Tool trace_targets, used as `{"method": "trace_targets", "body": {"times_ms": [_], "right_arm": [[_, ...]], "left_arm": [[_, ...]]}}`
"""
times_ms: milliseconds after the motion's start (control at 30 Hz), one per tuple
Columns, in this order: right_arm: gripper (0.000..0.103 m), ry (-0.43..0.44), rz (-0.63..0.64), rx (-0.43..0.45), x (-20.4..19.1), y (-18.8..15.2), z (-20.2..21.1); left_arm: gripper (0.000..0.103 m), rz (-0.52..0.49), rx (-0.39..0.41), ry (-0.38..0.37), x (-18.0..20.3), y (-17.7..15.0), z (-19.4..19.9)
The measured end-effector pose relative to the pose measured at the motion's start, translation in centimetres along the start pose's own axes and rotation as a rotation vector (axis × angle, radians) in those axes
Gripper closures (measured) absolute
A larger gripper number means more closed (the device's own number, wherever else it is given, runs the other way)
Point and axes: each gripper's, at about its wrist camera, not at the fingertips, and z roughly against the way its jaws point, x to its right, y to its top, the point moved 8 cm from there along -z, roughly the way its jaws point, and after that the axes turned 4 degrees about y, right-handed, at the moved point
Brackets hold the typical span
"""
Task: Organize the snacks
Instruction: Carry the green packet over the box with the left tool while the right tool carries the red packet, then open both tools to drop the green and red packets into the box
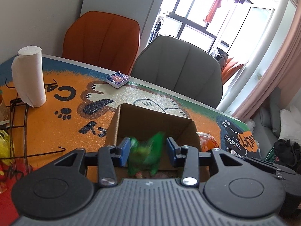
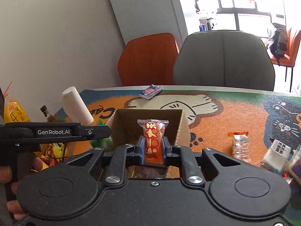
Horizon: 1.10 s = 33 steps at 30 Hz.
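Currently your left tool (image 1: 148, 151) hangs wide open over the cardboard box (image 1: 154, 121), a blurred green packet (image 1: 145, 153) dropping in, while your right tool (image 2: 152, 147) grips a red snack (image 2: 152, 141) to release next.

The cardboard box (image 2: 148, 124) stands open-topped near the middle of the table (image 2: 235, 113); both sets of jaws occupy the space above its opening. Left of the box, the paper towel roll (image 1: 30, 75) stands upright and a black wire rack (image 1: 17, 128) blocks the left edge. The table's far edge carries one blue packet (image 1: 118, 79), with bare mat between it and the box. Toward the right edge, an orange-ended wrapper (image 2: 239, 146) and mixed packets (image 2: 276, 154) crowd the surface. Two chairs (image 2: 223, 60) close off the far side.
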Motion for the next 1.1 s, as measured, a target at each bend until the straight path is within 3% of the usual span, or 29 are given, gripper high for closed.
{"method": "trace_targets", "body": {"times_ms": [167, 233, 300, 533, 667, 1033, 1100], "right_arm": [[0.085, 0.027, -0.022, 0.017, -0.2, 0.7, -0.6], [0.07, 0.017, -0.036, 0.015, -0.1, 0.8, -0.6], [0.067, 0.007, -0.032, 0.018, 0.0, 0.8, -0.1], [0.063, -0.026, -0.061, 0.021, 1.5, -0.4, 2.7], [0.057, -0.05, -0.078, 0.024, 2.8, -1.4, 4.6], [0.022, -0.12, -0.116, 0.066, 7.0, -3.3, 9.7], [0.021, -0.133, -0.127, 0.073, 7.8, -3.6, 10.4]], "left_arm": [[0.054, -0.002, 0.011, 0.024, -0.4, 0.6, 0.6], [0.05, -0.001, 0.015, 0.031, -0.6, 0.6, 0.9], [0.046, 0.003, 0.018, 0.038, -0.7, 0.3, 1.2], [0.02, -0.013, 0.053, 0.08, -0.3, -0.7, 2.7], [0.015, -0.031, 0.051, 0.066, 0.7, -1.7, 3.1], [0.007, -0.079, 0.048, 0.002, 5.0, -4.6, 3.9], [0.006, -0.088, 0.042, -0.014, 5.9, -5.1, 3.9]]}}
